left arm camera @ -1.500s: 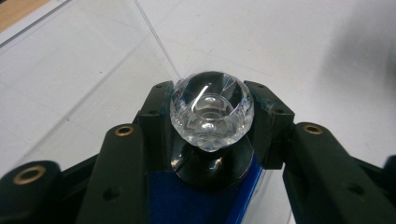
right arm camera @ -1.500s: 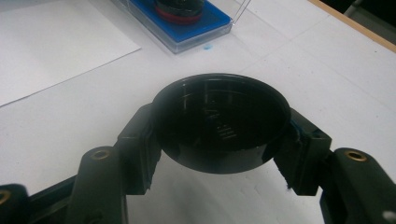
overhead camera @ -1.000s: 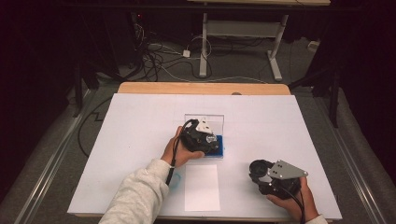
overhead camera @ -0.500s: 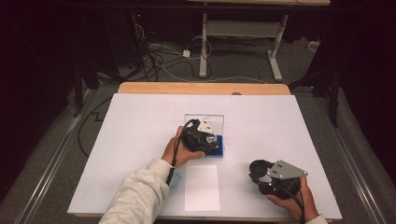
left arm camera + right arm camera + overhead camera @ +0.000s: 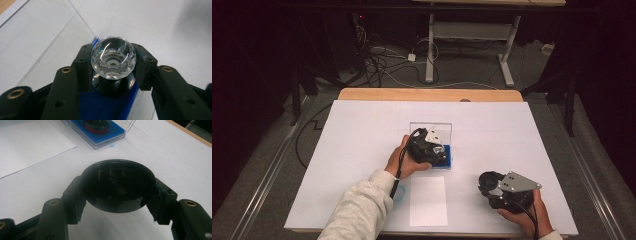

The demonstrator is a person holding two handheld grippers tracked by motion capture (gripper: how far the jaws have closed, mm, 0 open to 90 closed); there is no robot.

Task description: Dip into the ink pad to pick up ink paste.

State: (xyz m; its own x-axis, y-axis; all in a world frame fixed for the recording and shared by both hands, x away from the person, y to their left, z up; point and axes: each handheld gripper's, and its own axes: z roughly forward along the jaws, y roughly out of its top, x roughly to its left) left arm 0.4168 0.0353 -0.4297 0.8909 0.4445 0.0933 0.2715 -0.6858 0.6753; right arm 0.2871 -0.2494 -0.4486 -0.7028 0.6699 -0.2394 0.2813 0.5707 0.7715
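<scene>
The left gripper view shows the left gripper [image 5: 113, 65] with its fingers pinching a faceted crystal [image 5: 113, 58] above a black base on the blue tray [image 5: 100, 105]; in the high view the hand covers the crystal. The right gripper view shows the right gripper [image 5: 117, 195] with its fingers pinching a round black cap [image 5: 117, 186], open side up, well apart from the tray. Its rim is hard to make out from above. A white sheet [image 5: 428, 200] lies on the white tabletop [image 5: 362, 130]; cables [image 5: 377, 55] trail over the dark floor behind.
</scene>
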